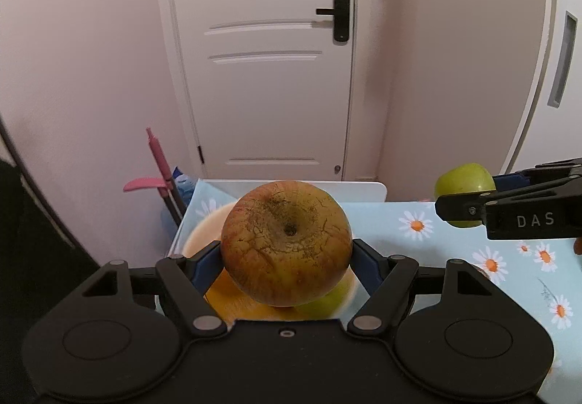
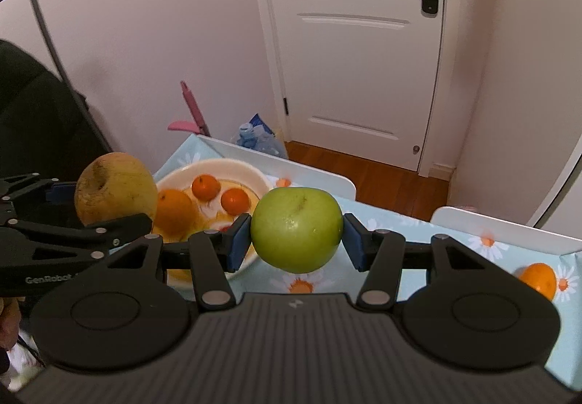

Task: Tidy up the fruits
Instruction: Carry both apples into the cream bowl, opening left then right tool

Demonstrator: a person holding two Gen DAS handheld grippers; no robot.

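My left gripper (image 1: 286,251) is shut on a brownish-red apple (image 1: 286,244) with cracked skin, held in the air over a cream bowl (image 1: 203,222). The same apple (image 2: 114,187) and the left gripper (image 2: 120,218) show at the left of the right wrist view. My right gripper (image 2: 296,234) is shut on a green apple (image 2: 296,229), its blue pads (image 2: 238,242) pressing both sides, above the daisy-print tablecloth (image 2: 400,222). That green apple (image 1: 463,193) appears at the right of the left wrist view. The bowl (image 2: 236,167) holds a large orange (image 2: 174,209) and two small ones (image 2: 205,187).
Another orange (image 2: 538,278) lies on the cloth at the right. White chair backs (image 2: 283,163) stand along the table's far edge. Behind are a white door (image 1: 269,58), a pink-handled tool (image 1: 158,160) and a blue bag (image 2: 258,136) on the floor.
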